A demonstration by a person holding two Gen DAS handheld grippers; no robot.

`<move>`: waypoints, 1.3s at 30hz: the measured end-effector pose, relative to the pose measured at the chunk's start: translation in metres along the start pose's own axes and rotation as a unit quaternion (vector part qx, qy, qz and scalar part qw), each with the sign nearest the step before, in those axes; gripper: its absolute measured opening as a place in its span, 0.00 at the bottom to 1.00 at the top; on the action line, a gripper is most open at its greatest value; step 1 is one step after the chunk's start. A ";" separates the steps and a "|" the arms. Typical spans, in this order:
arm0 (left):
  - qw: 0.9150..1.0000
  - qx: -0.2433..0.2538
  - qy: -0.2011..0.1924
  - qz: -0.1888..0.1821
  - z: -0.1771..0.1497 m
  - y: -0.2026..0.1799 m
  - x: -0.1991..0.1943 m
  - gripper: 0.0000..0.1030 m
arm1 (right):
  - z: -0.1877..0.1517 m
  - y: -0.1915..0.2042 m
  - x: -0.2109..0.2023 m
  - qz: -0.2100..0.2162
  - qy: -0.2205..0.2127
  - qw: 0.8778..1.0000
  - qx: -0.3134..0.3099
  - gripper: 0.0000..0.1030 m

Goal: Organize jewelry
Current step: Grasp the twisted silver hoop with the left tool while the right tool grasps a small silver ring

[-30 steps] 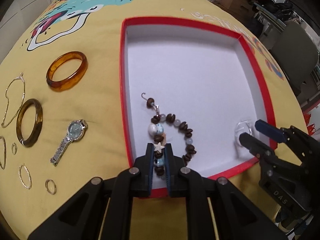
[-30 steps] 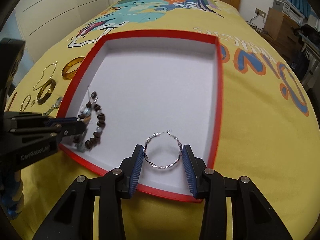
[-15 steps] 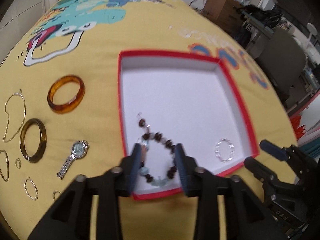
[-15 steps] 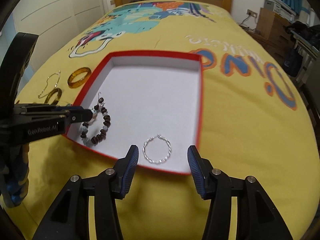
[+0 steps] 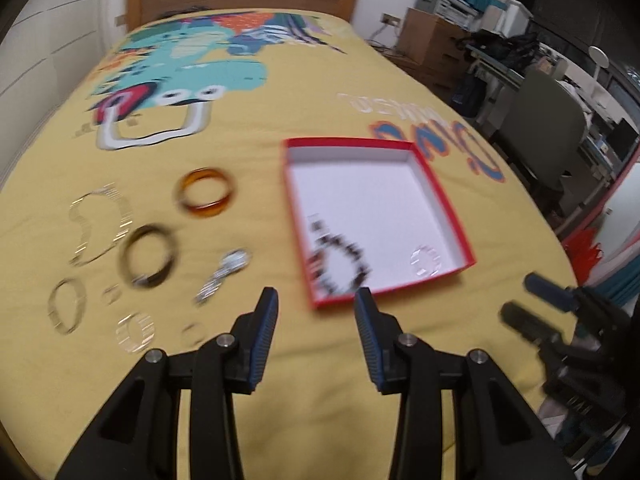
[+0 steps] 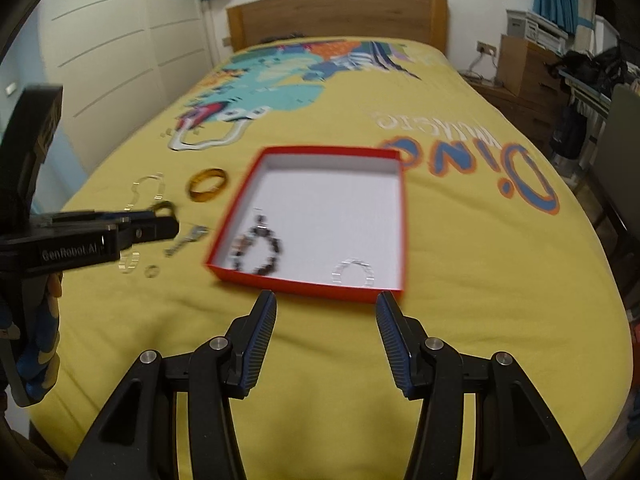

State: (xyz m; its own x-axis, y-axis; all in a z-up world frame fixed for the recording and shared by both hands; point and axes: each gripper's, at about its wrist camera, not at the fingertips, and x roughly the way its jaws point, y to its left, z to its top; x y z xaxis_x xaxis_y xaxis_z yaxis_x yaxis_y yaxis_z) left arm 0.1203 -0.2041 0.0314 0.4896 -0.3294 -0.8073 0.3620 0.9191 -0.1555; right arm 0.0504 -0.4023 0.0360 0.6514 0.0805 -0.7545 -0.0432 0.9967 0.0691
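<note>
A red box with a white floor [image 5: 372, 200] lies on the yellow bedspread. Inside it rest a dark beaded bracelet [image 5: 340, 260] near the front left corner and a silver hoop [image 5: 426, 260] at the front right. My left gripper [image 5: 316, 300] hangs open and empty above the cover, short of the box's front edge. My right gripper [image 6: 326, 302] is likewise open and empty in front of the box [image 6: 332, 208], where the bracelet [image 6: 258, 252] and hoop [image 6: 354, 274] show blurred.
Left of the box lie an amber bangle [image 5: 206, 196], a dark bangle [image 5: 148, 260], a silver watch [image 5: 226, 270], a gold chain [image 5: 100, 220] and several small hoops and rings [image 5: 134, 330]. A wooden headboard [image 6: 336, 12] stands behind; a chair [image 5: 544, 120] and furniture stand at the right.
Both grippers opened, letting go of the bracelet and the hoop inside the box. Both then drew back and rose, so the box now looks smaller and farther.
</note>
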 end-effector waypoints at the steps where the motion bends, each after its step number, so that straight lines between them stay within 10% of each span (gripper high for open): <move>1: 1.000 -0.004 -0.003 0.006 -0.008 0.011 -0.008 0.37 | -0.001 0.008 -0.004 0.005 -0.004 1.000 -0.003 0.49; 17: 0.988 -0.131 -0.007 0.087 -0.120 0.180 -0.075 0.37 | -0.022 0.127 0.010 0.081 0.009 0.996 -0.044 0.43; 39: 0.988 -0.148 0.049 0.018 -0.068 0.208 0.019 0.33 | 0.007 0.183 0.139 0.146 0.096 0.981 -0.081 0.42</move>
State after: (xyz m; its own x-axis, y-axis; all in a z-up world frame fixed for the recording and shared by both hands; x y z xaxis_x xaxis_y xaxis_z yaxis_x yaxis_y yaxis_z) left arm 0.1509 -0.0042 -0.0554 0.4140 -0.2854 -0.8644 0.0907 0.9578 -0.2729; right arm 0.1386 -0.2084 -0.0520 0.4390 0.3489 -0.8280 -0.3373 0.9181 0.2080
